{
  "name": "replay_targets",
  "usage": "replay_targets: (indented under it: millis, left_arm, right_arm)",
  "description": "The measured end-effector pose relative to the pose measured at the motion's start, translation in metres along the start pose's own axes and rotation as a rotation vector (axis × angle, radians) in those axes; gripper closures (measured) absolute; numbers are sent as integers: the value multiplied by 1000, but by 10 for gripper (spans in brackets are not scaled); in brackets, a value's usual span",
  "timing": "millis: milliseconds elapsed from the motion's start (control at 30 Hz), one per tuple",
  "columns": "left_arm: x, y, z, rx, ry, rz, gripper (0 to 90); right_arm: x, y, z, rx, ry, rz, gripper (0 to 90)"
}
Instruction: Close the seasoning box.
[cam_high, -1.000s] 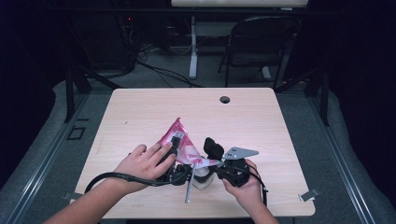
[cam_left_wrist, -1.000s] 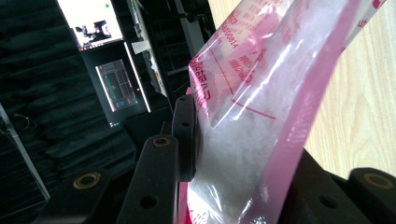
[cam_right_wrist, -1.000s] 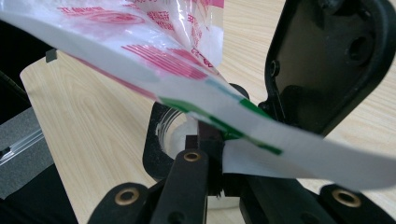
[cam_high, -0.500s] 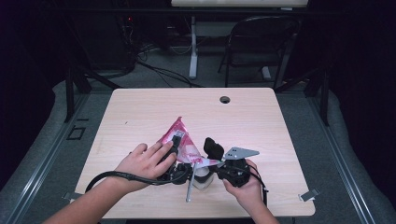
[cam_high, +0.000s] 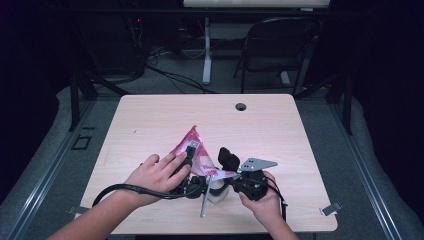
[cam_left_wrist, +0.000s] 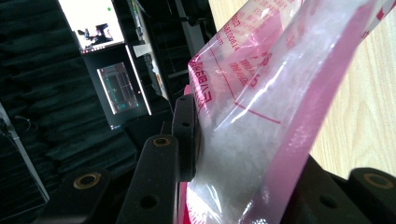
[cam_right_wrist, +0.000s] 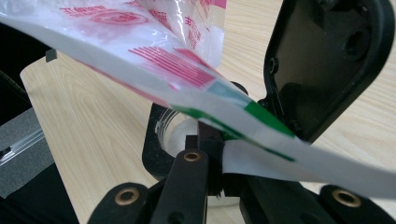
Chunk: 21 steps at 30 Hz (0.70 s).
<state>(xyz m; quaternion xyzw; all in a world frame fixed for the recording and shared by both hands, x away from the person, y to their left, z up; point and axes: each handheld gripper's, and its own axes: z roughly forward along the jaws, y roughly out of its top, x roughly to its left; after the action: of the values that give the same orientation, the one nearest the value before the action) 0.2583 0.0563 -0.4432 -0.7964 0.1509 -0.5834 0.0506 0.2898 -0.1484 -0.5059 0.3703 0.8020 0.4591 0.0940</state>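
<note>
Crowding pink bag (cam_high: 192, 150), glass jar (cam_high: 218, 192), spoon (cam_high: 204, 204)

A light wood-grain table (cam_high: 150, 125) with rounded corners is set on a grey carpeted floor (cam_high: 45, 165). A round cable hole (cam_high: 241, 106) is cut near the table's far edge. Dark metal rails (cam_high: 40, 170) are laid along the floor on both sides. A black folding chair (cam_high: 280, 45) is placed beyond the far right corner, near the white leg of a second table (cam_high: 206, 50). Cables (cam_high: 170, 75) are strewn across the floor behind. The surroundings are kept dark. In the left gripper view, dark foam-lined walls (cam_left_wrist: 42, 107) and two lit screens (cam_left_wrist: 95, 23) are seen.
</note>
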Motion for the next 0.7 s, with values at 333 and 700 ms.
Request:
replay_targets:
  millis: [333, 700]
  left_arm:
    - [-1, -1, 1, 1, -5, -6, 738]
    - [-3, -3, 2, 5, -14, -19, 734]
  right_arm:
    - [0, 0, 1, -1, -1, 1, 900]
    - [0, 0, 1, 0, -3, -1, 900]
